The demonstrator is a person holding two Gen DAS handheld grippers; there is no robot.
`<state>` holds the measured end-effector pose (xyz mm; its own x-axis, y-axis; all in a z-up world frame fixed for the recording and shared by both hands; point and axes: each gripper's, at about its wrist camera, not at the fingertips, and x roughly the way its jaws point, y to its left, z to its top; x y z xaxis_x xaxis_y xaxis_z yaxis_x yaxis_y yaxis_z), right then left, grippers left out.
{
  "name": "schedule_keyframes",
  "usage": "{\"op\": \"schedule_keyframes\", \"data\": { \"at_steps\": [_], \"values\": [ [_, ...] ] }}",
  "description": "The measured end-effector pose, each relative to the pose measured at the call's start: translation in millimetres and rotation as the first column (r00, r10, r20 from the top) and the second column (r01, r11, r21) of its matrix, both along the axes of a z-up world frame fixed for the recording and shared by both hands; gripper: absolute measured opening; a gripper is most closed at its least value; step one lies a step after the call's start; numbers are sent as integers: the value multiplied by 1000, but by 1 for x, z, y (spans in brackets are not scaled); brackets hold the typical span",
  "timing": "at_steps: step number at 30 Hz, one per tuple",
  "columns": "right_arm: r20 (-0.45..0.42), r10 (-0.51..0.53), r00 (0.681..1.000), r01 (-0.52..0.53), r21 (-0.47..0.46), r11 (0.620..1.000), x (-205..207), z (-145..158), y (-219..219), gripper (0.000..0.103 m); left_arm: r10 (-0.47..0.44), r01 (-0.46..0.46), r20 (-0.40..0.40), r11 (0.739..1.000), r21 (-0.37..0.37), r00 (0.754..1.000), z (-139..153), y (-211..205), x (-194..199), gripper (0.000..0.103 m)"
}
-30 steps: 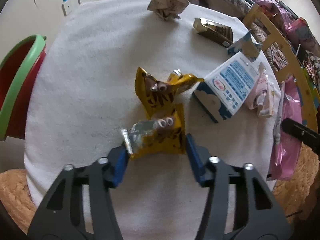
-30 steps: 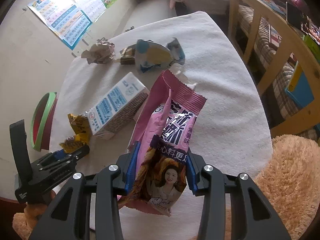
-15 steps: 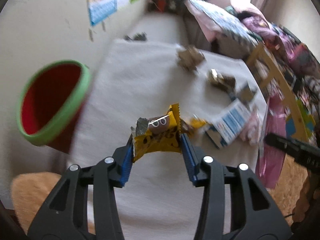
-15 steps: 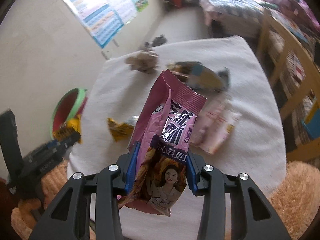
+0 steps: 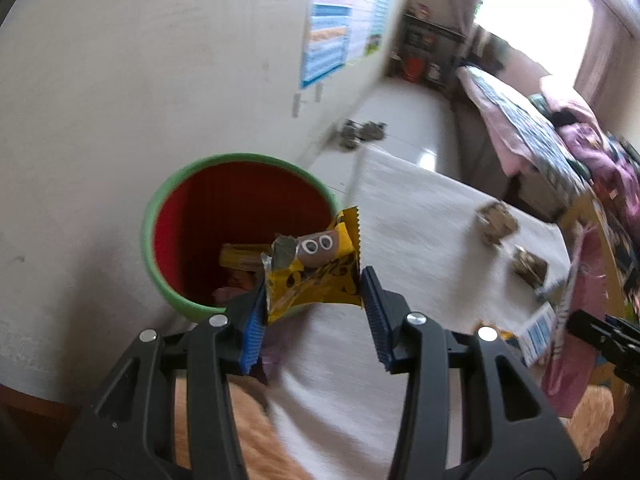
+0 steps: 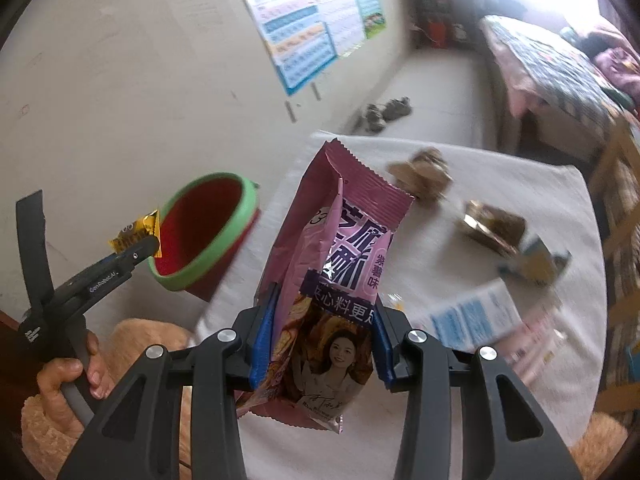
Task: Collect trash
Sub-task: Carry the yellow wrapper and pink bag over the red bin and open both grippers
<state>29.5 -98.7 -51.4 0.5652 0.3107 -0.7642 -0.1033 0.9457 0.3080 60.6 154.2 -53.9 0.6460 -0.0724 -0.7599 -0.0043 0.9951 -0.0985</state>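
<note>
My left gripper [image 5: 314,296] is shut on a yellow snack wrapper [image 5: 316,270] with cartoon eyes, held at the near rim of a red bin with a green rim [image 5: 188,184]. The bin holds some wrappers. In the right wrist view the left gripper [image 6: 146,246] and yellow wrapper [image 6: 136,232] sit at the bin's [image 6: 208,224] left edge. My right gripper [image 6: 324,328] is shut on a tall pink snack bag [image 6: 340,264], held upright above the table.
A white cloth-covered table [image 6: 480,168] carries crumpled brown paper [image 6: 424,172], a brown carton [image 6: 492,228], a blue-and-white box [image 6: 476,320] and other wrappers. A wooden bed frame [image 6: 616,184] stands right. Orange fluffy cushions [image 6: 140,340] lie at the table's near edge.
My left gripper lifted the yellow wrapper off the table and swung left to the bin's rim. My right gripper rose and turned left, still holding the pink bag.
</note>
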Motion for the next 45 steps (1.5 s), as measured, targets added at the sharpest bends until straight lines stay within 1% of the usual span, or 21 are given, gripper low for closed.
{"op": "schedule_keyframes", "data": {
  "at_steps": [4, 7, 11, 15, 19, 23, 27, 33, 37, 38, 39, 40, 41, 42, 43, 45],
  "values": [
    [41, 42, 998, -42, -11, 999, 20, 12, 24, 40, 74, -73, 33, 997, -10, 997, 8, 34, 8, 43],
    [71, 78, 994, -77, -15, 997, 35, 20, 42, 40, 112, -111, 53, 994, -15, 992, 16, 55, 15, 43],
    [93, 130, 987, -129, -19, 991, 52, 25, 70, 40, 136, -135, 64, 991, -13, 989, 20, 71, 27, 43],
    [97, 181, 979, -179, -30, 983, 69, 19, 102, 40, 143, -143, 62, 990, -11, 988, 17, 79, 36, 43],
    [98, 228, 969, -222, -67, 973, 86, 10, 131, 40, 157, -156, 44, 988, -20, 987, 6, 86, 45, 43],
    [102, 244, 964, -236, -86, 968, 102, 2, 150, 40, 175, -174, 34, 984, -34, 984, -1, 96, 52, 43],
    [83, 229, 970, -224, -62, 972, 128, -7, 164, 40, 200, -200, -6, 977, -69, 980, -14, 108, 66, 43],
    [60, 215, 975, -212, -50, 976, 155, -17, 180, 41, 211, -215, -60, 973, -77, 976, -31, 116, 78, 43],
    [41, 229, 972, -228, -37, 973, 162, -26, 186, 44, 210, -217, -86, 973, -76, 974, -40, 117, 81, 43],
    [36, 239, 970, -238, -31, 971, 163, -29, 188, 50, 209, -216, -92, 973, -76, 974, -43, 116, 82, 43],
    [32, 243, 970, -242, -27, 970, 166, -31, 189, 53, 208, -216, -97, 973, -76, 973, -45, 116, 83, 44],
    [31, 242, 970, -241, -25, 970, 167, -32, 190, 57, 209, -217, -105, 973, -74, 972, -47, 115, 84, 47],
    [32, 237, 971, -237, -18, 971, 166, -33, 188, 64, 206, -215, -111, 974, -75, 972, -49, 114, 85, 53],
    [34, 229, 973, -229, -6, 974, 166, -34, 186, 67, 204, -213, -114, 974, -76, 972, -50, 114, 85, 56],
    [35, 220, 975, -221, 5, 975, 167, -34, 184, 69, 204, -213, -114, 975, -70, 972, -51, 111, 85, 58],
    [31, 203, 979, -204, 21, 979, 167, -34, 176, 69, 202, -210, -113, 976, -59, 973, -52, 108, 85, 63]
  ]
}}
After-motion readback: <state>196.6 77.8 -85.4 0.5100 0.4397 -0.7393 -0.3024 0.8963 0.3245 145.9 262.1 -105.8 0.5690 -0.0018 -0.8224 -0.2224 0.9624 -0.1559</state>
